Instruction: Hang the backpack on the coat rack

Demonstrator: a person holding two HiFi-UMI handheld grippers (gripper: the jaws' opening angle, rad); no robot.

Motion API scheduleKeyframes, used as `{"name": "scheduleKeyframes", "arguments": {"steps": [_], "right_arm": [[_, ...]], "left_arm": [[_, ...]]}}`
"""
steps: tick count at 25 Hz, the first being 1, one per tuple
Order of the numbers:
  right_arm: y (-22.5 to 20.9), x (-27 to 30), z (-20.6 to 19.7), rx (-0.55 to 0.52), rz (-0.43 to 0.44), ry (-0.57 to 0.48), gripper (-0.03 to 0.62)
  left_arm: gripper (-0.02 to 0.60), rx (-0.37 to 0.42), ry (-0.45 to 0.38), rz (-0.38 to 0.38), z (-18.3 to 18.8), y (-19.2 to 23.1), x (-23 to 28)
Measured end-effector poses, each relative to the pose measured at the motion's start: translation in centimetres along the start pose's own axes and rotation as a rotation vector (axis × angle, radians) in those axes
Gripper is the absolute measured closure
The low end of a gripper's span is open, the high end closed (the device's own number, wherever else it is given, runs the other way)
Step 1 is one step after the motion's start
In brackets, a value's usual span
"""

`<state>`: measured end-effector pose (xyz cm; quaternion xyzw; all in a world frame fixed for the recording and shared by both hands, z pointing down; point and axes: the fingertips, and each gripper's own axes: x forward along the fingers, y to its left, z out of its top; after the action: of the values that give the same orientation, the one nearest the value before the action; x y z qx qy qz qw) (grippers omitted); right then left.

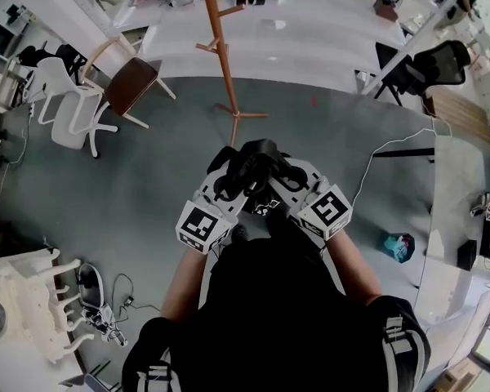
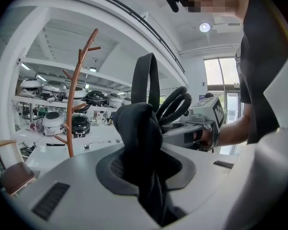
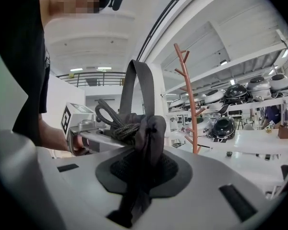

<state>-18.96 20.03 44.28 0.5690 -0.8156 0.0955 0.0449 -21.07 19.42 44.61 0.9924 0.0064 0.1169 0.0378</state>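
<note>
Left claw [image 2: 140, 137] is clamped on a bunch of cloth at the top of the black fabric backpack [image 1: 257, 163], which hangs in the air between both claws in front of the person, well apart from the slim orange-brown wooden coat rack [image 1: 221, 51] ahead. Right claw [image 3: 145, 139] is likewise pinched shut on gathered cloth, beside the thick corded straps [image 3: 116, 122]. Both grips hold only loose fabric, so the bag's weight could drag it out of either one. The flat grab loop [image 2: 148, 75] is narrow and the rack's pegs [image 2: 90, 46] are short, so it may miss; a shove could tip the slender stand. That loop stands upright, so I judge the bag's long axis vertical, top up. Its body cannot be told from the person's dark clothes.
</note>
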Motion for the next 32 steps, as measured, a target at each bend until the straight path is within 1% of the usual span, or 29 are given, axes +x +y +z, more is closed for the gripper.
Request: {"name": "scheduleKeyframes", "arguments": {"steps": [6, 10, 16, 19, 22, 27, 32], "right_arm": [[-5.2, 0.5, 1.6, -0.03, 0.064, -0.002, 0.514], [-8.3, 0.9, 2.5, -0.036, 0.094, -0.015, 0.514], [-11.9, 1.2, 3.2, -0.047, 0.139, -0.027, 0.514], [-13.4, 1.6, 3.5, -0.047, 0.155, -0.036, 0.514], [-14.6, 2.4, 3.7, -0.044, 0.157, -0.038, 0.514], [-16.8, 4.3, 4.0, -0.032, 0.144, -0.032, 0.514], [-18.7, 7.2, 4.0, -0.012, 0.091, -0.026, 0.514]], "left_arm": [[0.485, -0.004, -0.014, 0.076, 2.1, 2.3, 4.4], [0.485, 0.01, -0.022, 0.119, 3.4, 3.9, 6.9], [0.485, 0.022, -0.029, 0.178, 4.6, 5.5, 9.9], [0.485, 0.011, -0.022, 0.197, 5.0, 6.2, 11.2], [0.485, -0.004, -0.013, 0.202, 5.2, 7.4, 11.9], [0.485, -0.023, -0.004, 0.183, 5.4, 9.9, 13.4], [0.485, -0.033, -0.004, 0.144, 5.0, 13.3, 14.1]]}}
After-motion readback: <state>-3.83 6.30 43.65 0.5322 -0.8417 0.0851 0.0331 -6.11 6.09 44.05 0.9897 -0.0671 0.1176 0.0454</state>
